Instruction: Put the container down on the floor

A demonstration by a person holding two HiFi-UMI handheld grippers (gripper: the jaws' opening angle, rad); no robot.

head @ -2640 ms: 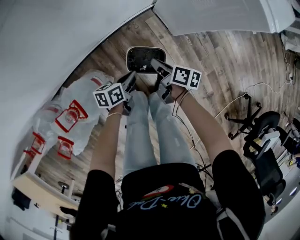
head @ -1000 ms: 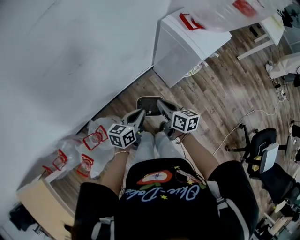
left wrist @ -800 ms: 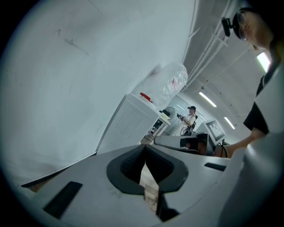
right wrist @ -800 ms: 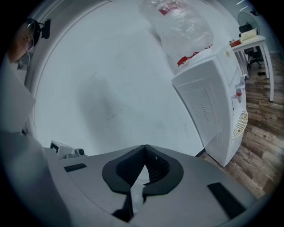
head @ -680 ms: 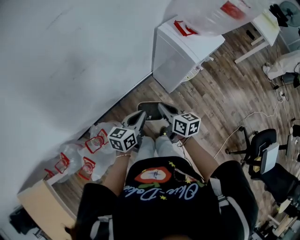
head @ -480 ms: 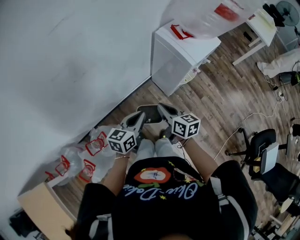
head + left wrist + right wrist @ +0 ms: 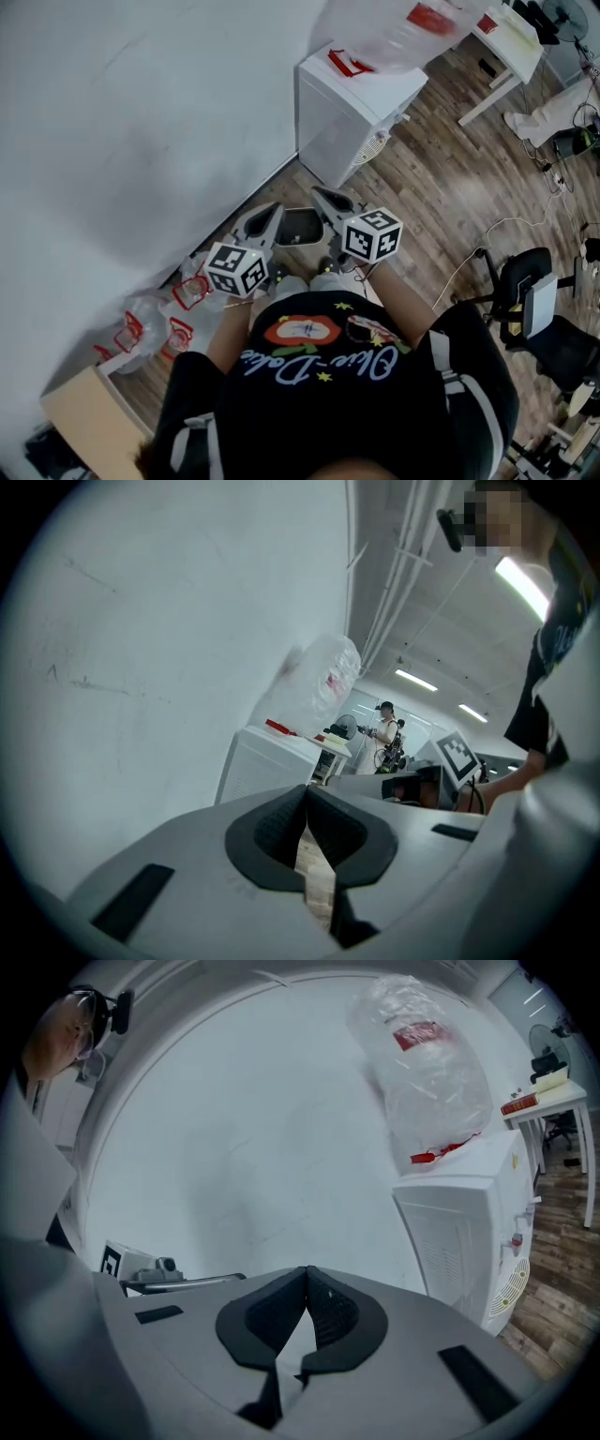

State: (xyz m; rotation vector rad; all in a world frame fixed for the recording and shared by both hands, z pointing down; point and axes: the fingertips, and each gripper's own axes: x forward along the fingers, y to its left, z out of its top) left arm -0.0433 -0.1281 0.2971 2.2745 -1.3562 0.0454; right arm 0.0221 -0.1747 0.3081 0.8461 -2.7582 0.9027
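The container [image 7: 300,226] is a dark tray with a pale rim. It lies flat on the wooden floor near the wall, just ahead of the person's feet. In the head view both grippers hang above it, one on each side, apart from it. My left gripper [image 7: 270,214] is shut with nothing between its pads [image 7: 306,791]. My right gripper [image 7: 321,197] is also shut and empty [image 7: 307,1272]. Both gripper views point up at the white wall and do not show the container.
A white cabinet [image 7: 352,108] stands against the wall beyond the container, with a clear plastic bag [image 7: 403,23] on top. Red-printed plastic bags [image 7: 159,319] lie on the floor at left. An office chair [image 7: 534,300] and cables are at right.
The person has straightened up and the head view has risen. Both grippers have lifted away from the container, which stays on the floor. The jaws stay shut.
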